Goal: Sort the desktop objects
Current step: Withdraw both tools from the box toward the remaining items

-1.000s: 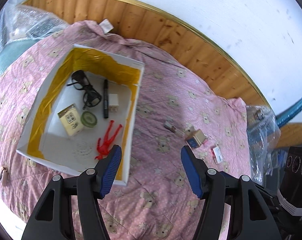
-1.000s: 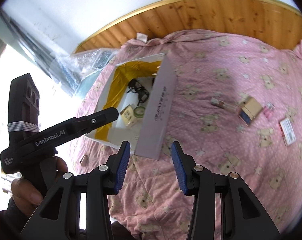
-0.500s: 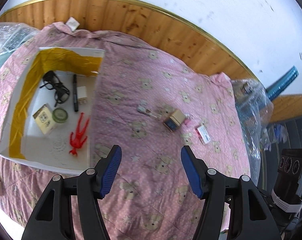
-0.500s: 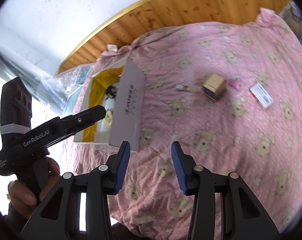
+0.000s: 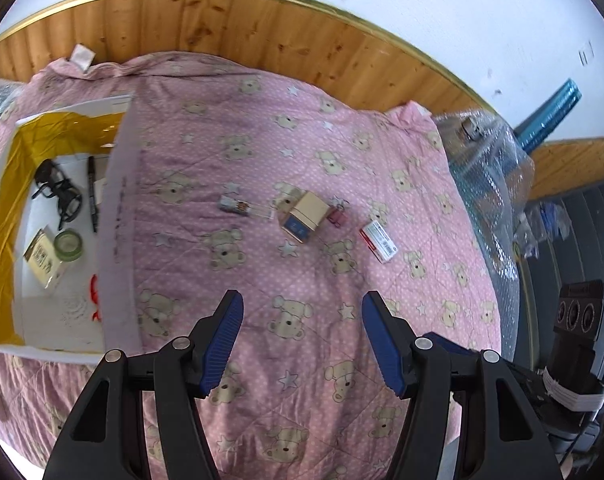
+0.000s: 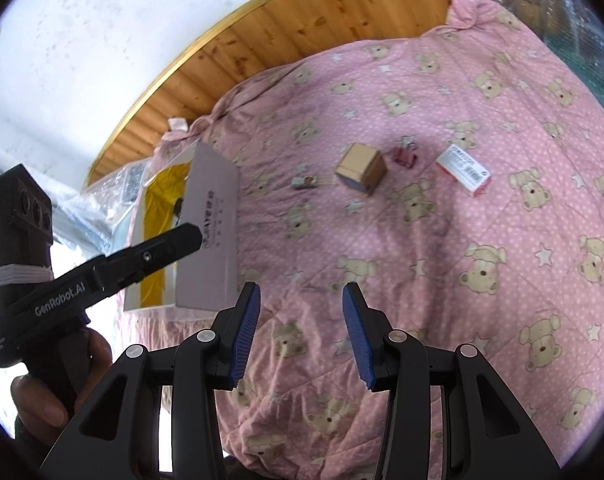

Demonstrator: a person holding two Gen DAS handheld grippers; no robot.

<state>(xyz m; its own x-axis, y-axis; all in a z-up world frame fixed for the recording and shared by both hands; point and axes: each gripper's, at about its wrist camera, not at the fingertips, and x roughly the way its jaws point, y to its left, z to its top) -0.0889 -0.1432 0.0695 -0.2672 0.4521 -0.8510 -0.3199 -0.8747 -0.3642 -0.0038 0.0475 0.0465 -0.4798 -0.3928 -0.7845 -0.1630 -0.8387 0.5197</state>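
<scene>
Left wrist view showed the left gripper [image 5: 302,334] with its blue fingers [image 5: 224,338] spread wide and nothing between them, hovering above a pink bear-print quilt [image 5: 286,284]. Ahead of the fingers, well apart from them, lay a row of loose things: a small clear-capped item [image 5: 242,207], a brown cardboard cube [image 5: 304,221], a pink binder clip [image 5: 337,216] just beside the cube, and a red-and-white packet [image 5: 378,241]. Left of the fingers stood a white box with yellow lining [image 5: 2,208], holding black glasses [image 5: 60,196], a marker [image 5: 92,194], a tape roll [image 5: 68,245] and a small carton [image 5: 44,258]. Right wrist view showed the right gripper [image 6: 300,330], its fingers likewise parted and empty, with the cube ahead.
</scene>
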